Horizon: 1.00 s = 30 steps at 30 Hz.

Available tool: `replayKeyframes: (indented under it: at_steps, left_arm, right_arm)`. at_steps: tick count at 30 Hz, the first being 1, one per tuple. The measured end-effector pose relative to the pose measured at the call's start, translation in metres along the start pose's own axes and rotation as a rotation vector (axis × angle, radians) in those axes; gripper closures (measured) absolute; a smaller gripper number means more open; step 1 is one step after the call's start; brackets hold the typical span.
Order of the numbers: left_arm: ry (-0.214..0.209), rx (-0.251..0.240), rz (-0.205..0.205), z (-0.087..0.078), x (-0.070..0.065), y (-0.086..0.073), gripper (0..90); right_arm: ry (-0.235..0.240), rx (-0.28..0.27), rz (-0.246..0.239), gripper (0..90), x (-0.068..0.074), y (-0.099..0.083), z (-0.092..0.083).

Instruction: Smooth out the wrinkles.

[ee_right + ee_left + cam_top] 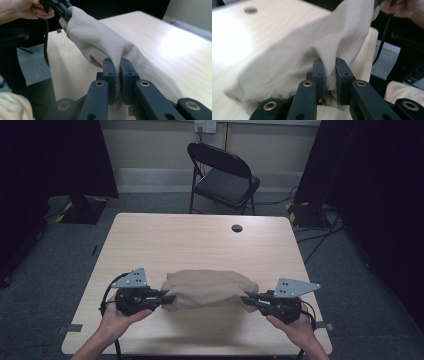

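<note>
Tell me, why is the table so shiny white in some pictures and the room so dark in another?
In the left gripper view, glare whitens the table beside the cloth. The right gripper view has a bright patch on the far tabletop too. The high view is dim, with black corners and a soft shadow under the cloth.

You find no readable text, label, brand or number here (the yellow-and-black hazard tape on the floor bears stripes, no words).
</note>
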<state>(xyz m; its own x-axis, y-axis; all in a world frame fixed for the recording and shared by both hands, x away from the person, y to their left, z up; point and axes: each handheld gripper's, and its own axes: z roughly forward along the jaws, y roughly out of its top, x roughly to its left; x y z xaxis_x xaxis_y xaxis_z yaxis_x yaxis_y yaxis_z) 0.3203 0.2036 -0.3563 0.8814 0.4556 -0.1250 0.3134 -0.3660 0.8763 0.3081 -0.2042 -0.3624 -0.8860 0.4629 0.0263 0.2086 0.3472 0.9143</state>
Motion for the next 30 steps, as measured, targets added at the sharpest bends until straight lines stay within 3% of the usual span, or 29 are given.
replayKeyframes:
  at_steps: [3, 16, 20, 24, 27, 30]
  left_arm:
    - [0.003, -0.026, -0.008, -0.003, 0.006, 0.009, 80.3]
    - [0.01, 0.061, -0.132, 0.035, 0.055, -0.006, 80.3]
    - [0.015, 0.062, -0.158, 0.043, 0.066, -0.008, 80.3]
    - [0.015, 0.068, -0.154, 0.043, 0.065, -0.009, 80.4]
    - [-0.001, 0.086, -0.123, 0.038, 0.054, -0.012, 80.5]
    - [-0.033, 0.057, -0.111, 0.027, 0.041, -0.014, 80.6]
  right_arm:
    - [-0.011, -0.007, -0.008, 84.6, -0.002, 0.007, 0.0]
    - [-0.037, 0.1, 0.095, 84.4, -0.046, -0.008, 0.039]
    - [-0.042, 0.124, 0.112, 84.1, -0.056, -0.011, 0.049]
    - [-0.043, 0.119, 0.112, 84.4, -0.059, -0.015, 0.052]
    - [-0.006, 0.145, 0.094, 84.5, -0.052, -0.017, 0.048]
    - [0.055, 0.136, 0.111, 84.5, -0.042, -0.021, 0.037]
